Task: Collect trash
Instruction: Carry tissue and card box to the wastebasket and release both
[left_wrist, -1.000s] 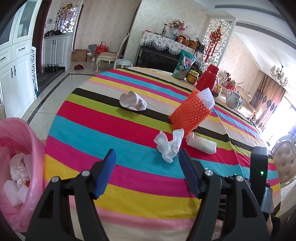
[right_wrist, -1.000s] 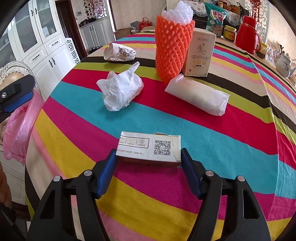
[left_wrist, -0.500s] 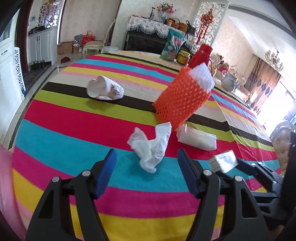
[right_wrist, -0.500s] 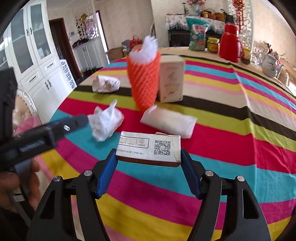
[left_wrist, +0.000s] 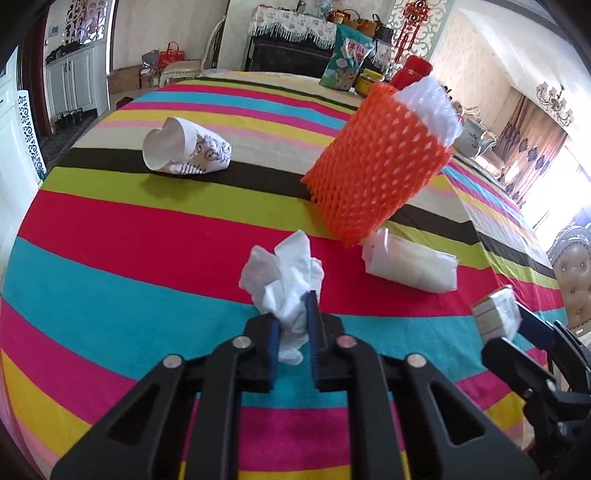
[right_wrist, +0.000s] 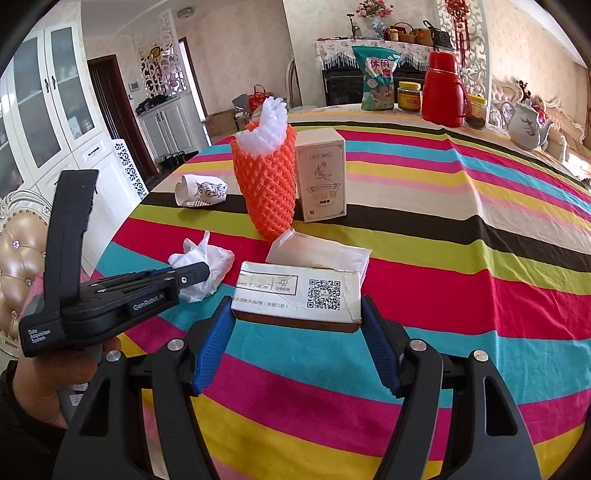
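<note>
Clamping a crumpled white tissue (left_wrist: 286, 284) on the striped tablecloth (left_wrist: 129, 266), the left gripper (left_wrist: 293, 334) has just closed. The right gripper (right_wrist: 297, 345) grips a flat cardboard box (right_wrist: 297, 293) above the cloth, beside the orange foam net (right_wrist: 267, 184).

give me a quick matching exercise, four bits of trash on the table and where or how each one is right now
Things:
1. tissue
2. flat box
3. paper cup
4. orange foam net

States:
A. lying on its side on the dark stripe
B. pinched in the left gripper
C. standing beside the tall box
D. clamped in the right gripper

Pairs: 1-B, 2-D, 3-A, 4-C
</note>
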